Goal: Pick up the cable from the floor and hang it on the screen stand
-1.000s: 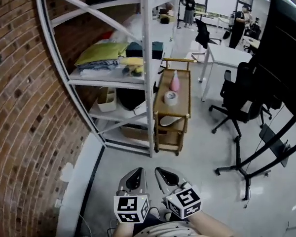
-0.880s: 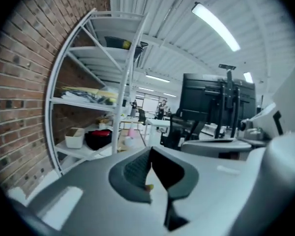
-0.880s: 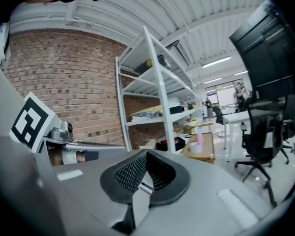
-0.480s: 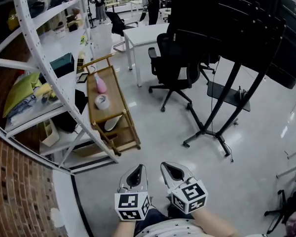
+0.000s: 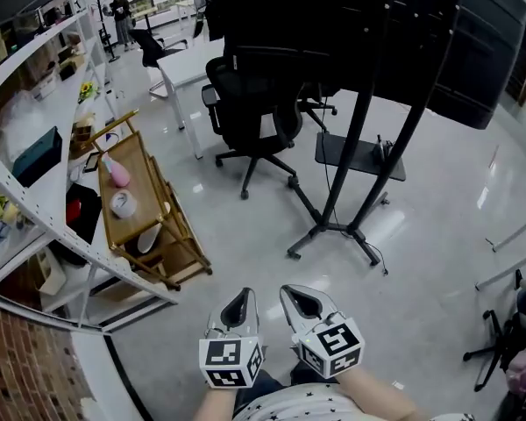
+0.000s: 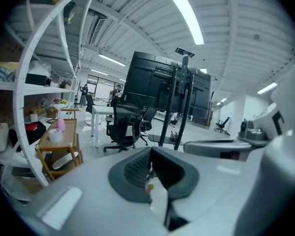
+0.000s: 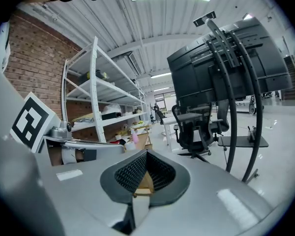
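Observation:
The screen stand [image 5: 361,139] is a black frame on splayed floor legs that carries a large dark screen [image 5: 351,24]. It stands a few steps ahead on the grey floor. A thin dark cable [image 5: 379,258] trails on the floor by the stand's right foot. My left gripper [image 5: 236,309] and right gripper [image 5: 300,303] are held side by side close to my body, both shut with nothing between the pads. The left gripper [image 6: 148,173] view shows the stand [image 6: 181,102] ahead. From the right gripper [image 7: 143,175] view, the stand [image 7: 236,102] is to the right.
A black office chair [image 5: 254,117] stands just left of the stand. A wooden cart [image 5: 145,213] with a pink bottle and a tape roll sits by the white shelving [image 5: 31,191]. Behind are a white table [image 5: 188,60] and a distant person [image 5: 121,11]. Another chair base [image 5: 500,349] is at right.
The head view has swung right, away from the brick wall and shelves, and now faces the screen stand. Both grippers keep their place near my body and stay shut.

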A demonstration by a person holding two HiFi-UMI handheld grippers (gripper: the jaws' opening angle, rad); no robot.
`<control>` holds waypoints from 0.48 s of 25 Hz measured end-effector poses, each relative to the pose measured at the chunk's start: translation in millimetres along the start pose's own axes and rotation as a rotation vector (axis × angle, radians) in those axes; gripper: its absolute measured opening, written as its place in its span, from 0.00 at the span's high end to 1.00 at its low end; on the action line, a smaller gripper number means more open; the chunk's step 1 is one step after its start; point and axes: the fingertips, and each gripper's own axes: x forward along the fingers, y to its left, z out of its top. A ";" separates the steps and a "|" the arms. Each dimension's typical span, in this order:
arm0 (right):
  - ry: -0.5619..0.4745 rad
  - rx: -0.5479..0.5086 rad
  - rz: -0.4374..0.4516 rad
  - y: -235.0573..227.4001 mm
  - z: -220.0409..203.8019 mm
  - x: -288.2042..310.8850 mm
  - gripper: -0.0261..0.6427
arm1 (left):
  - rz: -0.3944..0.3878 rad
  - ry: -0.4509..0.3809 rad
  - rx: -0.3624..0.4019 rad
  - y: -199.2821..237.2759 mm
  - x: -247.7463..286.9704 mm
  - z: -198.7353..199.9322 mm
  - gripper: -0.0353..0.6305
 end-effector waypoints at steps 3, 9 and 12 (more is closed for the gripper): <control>0.008 0.006 -0.027 -60.4 3.1 -8.4 0.96 | -0.037 0.003 0.010 -43.3 45.6 4.7 0.94; 0.015 0.026 -0.097 -183.0 2.4 -30.2 0.96 | -0.093 0.030 0.003 -123.3 141.6 3.5 0.94; 0.030 0.072 -0.149 -235.9 -8.1 -44.5 0.96 | -0.130 0.056 0.022 -160.0 180.1 0.0 0.94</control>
